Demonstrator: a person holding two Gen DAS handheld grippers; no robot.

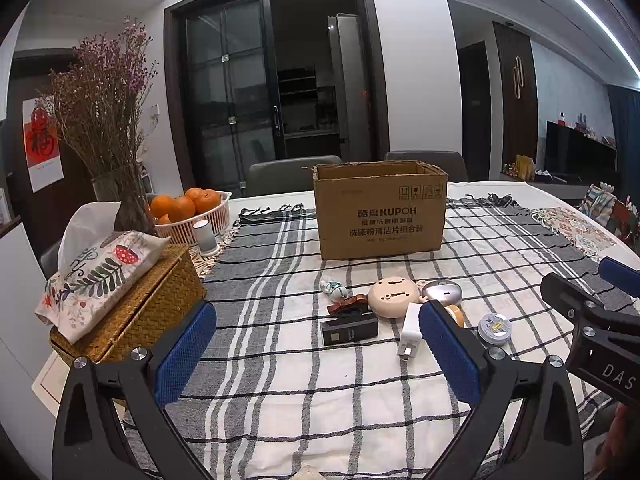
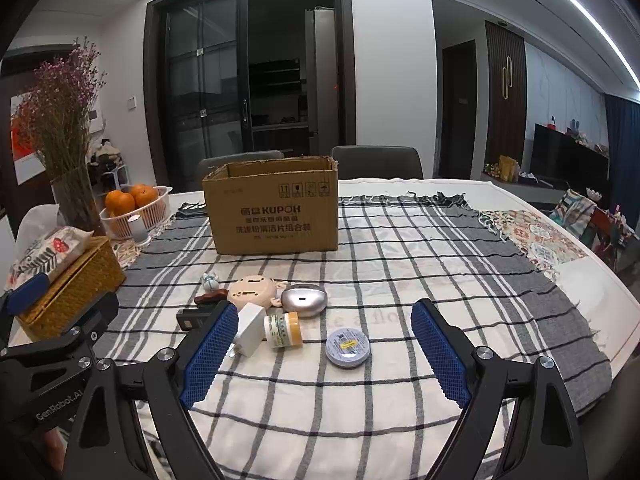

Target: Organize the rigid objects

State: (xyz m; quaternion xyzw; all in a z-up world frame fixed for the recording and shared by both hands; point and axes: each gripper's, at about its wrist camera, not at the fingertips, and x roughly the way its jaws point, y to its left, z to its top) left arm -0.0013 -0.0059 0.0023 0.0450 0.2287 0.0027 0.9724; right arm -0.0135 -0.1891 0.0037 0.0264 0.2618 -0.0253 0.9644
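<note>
An open cardboard box (image 1: pixel 380 210) stands on the checked tablecloth (image 1: pixel 304 376); it also shows in the right wrist view (image 2: pixel 274 210). In front of it lie small objects: a white charger (image 2: pixel 250 330), a pill bottle (image 2: pixel 284 329), a round tin (image 2: pixel 347 347), a silver oval case (image 2: pixel 304 300), a beige round device (image 2: pixel 252 290), a black box (image 1: pixel 349 330), a brown piece (image 1: pixel 347 304) and a small figurine (image 1: pixel 334 289). My left gripper (image 1: pixel 318 354) is open and empty above the cloth, short of the objects. My right gripper (image 2: pixel 326 354) is open and empty, with the tin between its fingers' lines.
A wicker box (image 1: pixel 132 316) with a tissue pack (image 1: pixel 96 276) sits at the left. Behind it are a vase of dried flowers (image 1: pixel 120 200), a basket of oranges (image 1: pixel 188 210) and a small white cylinder (image 1: pixel 204 236). Two chairs (image 1: pixel 292 174) stand beyond the table.
</note>
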